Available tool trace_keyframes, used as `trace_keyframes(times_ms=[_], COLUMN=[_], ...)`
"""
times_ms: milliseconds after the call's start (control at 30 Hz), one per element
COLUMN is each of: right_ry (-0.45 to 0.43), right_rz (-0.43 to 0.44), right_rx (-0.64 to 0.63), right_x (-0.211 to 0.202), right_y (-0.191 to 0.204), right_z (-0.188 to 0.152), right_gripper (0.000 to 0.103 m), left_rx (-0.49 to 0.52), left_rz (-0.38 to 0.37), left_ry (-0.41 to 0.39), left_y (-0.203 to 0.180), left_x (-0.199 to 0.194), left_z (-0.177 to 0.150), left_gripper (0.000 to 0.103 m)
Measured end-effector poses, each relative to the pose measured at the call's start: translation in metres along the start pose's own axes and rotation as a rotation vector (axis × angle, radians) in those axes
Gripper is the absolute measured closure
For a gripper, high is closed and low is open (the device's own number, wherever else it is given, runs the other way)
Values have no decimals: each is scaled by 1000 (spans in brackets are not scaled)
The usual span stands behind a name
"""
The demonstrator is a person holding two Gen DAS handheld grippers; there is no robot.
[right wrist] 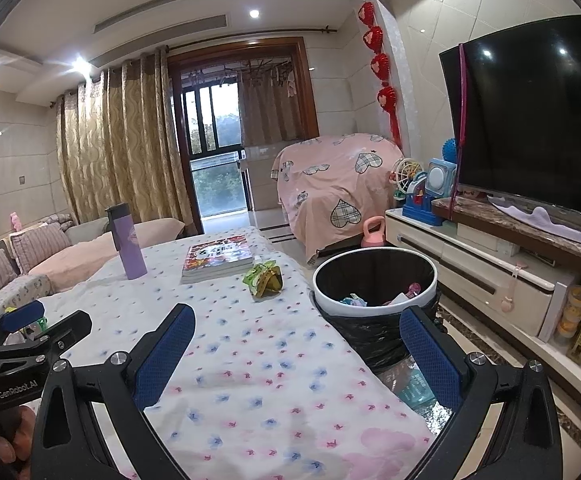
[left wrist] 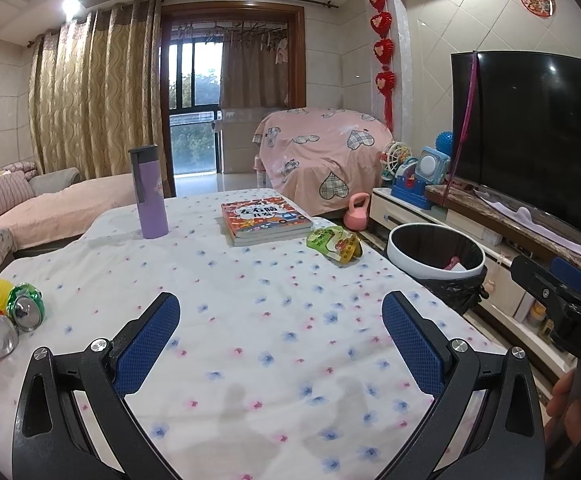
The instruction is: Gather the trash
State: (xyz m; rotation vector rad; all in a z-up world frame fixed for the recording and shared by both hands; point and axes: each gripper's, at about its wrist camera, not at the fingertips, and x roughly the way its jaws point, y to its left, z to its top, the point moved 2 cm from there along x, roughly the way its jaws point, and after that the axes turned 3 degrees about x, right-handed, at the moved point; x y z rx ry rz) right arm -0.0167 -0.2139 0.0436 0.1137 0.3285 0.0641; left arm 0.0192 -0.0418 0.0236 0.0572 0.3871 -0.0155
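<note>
Left wrist view: both grippers wide open, empty, above the table (left wrist: 250,280).
Trash bin (right wrist: 374,280) stands beside it, so the snack wrapper (left wrist: 334,245) drops in easily.

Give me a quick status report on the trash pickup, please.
Left gripper and right gripper open, empty. Snack wrapper and crushed cans on table; bin alongside. Nothing in the way.

Left claw (left wrist: 280,338) and right claw (right wrist: 298,350) both gape wide, empty.
</note>
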Motion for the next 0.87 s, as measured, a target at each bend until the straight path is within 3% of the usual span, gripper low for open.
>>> trace_keyframes(times_ms=[867], right_ry=[65], right_rz=[24], right_rx=[34], right_x=[17], right_y=[0], right_z=[-2], right_gripper=[0], left_rx=[-9], left_rz=[-9], left_ry=[55], left_y=[5], left_x=[20], left_z=[-6], left_gripper=[0])
